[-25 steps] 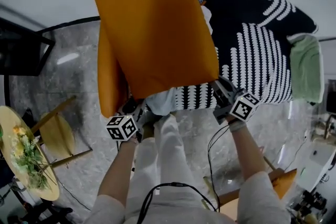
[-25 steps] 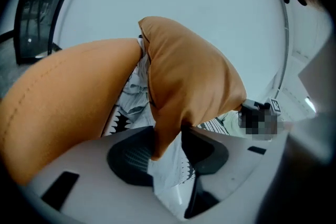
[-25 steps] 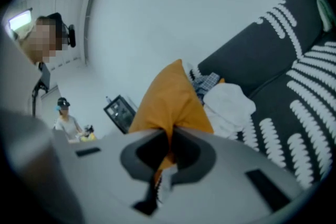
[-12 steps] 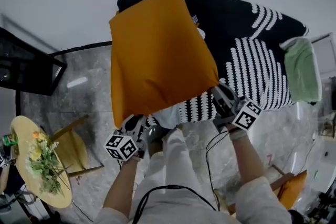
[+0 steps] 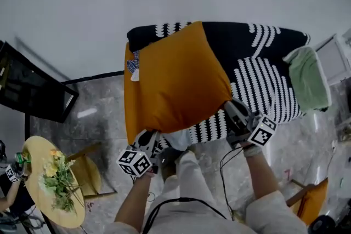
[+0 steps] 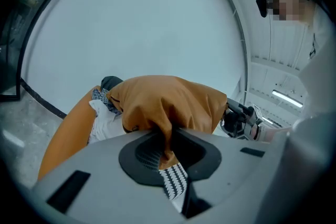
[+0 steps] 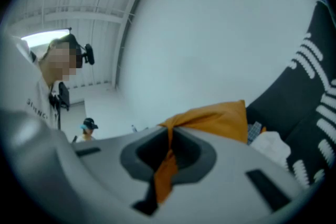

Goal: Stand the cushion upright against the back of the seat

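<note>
A large orange cushion (image 5: 175, 82) hangs in front of the black sofa with white patterning (image 5: 263, 71). It is held by its two lower corners. My left gripper (image 5: 149, 141) has just been closing and now pinches the lower left corner; in the left gripper view the orange fabric (image 6: 168, 113) runs down between its jaws. My right gripper (image 5: 230, 107) is shut on the lower right corner, and the right gripper view shows a fold of the cushion (image 7: 210, 118) squeezed between its jaws. The cushion hides the left half of the seat.
A second orange shape (image 5: 129, 101), a white cloth (image 6: 102, 120) and a small checked item (image 5: 133, 64) lie at the sofa's left end, a green cloth (image 5: 307, 79) at its right end. A round yellow table with flowers (image 5: 55, 189), a wooden stool (image 5: 90, 172) and a black cabinet (image 5: 33, 98) stand at left.
Both grippers have lifted the cushion together. It fills less of the head view now and hangs over the sofa's left half, with the top of the sofa's back showing above it.
</note>
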Demonstrator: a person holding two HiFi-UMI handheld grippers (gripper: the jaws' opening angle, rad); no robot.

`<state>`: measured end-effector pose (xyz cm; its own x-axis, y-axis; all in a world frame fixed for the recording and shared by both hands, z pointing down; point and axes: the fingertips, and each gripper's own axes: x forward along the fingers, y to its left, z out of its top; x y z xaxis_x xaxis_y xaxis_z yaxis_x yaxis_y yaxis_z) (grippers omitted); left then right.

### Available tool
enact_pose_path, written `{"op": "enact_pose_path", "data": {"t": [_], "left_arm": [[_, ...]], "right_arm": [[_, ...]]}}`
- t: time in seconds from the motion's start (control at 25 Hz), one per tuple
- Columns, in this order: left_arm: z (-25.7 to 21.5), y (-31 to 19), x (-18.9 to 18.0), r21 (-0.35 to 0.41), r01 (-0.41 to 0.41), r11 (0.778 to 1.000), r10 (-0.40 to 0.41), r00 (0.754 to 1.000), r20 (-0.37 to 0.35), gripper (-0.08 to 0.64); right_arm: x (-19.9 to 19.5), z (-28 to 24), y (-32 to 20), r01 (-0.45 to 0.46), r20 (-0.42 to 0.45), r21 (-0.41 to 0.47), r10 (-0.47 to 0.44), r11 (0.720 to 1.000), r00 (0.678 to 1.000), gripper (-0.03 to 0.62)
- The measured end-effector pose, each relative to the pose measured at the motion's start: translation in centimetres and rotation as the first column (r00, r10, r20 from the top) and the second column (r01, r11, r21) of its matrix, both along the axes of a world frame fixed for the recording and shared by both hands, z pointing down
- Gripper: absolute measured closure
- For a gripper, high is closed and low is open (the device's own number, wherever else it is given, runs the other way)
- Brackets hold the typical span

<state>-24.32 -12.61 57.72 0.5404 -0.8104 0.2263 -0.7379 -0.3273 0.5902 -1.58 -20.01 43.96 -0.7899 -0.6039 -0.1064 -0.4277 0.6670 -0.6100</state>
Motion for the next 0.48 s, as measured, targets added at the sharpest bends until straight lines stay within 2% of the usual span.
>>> {"op": "enact_pose_path", "data": {"t": [0.24,0.48], "left_arm": [[-1.1,-0.5,4.3,0.015,-0.09,0.996,0.09,0.995,-0.043,0.497],[0.6,-1.4,9.9,-0.022,-0.193,0.981,0.191,0.978,-0.086,0.497]], "right_arm": [[3.3,-3.3,1.4,-0.055,-0.002,0.054,0.055,0.997,0.998,0.569],[7.2,-4.0,2.2,-0.135,-0.003,0.072,0.135,0.988,0.991,0.569]]}}
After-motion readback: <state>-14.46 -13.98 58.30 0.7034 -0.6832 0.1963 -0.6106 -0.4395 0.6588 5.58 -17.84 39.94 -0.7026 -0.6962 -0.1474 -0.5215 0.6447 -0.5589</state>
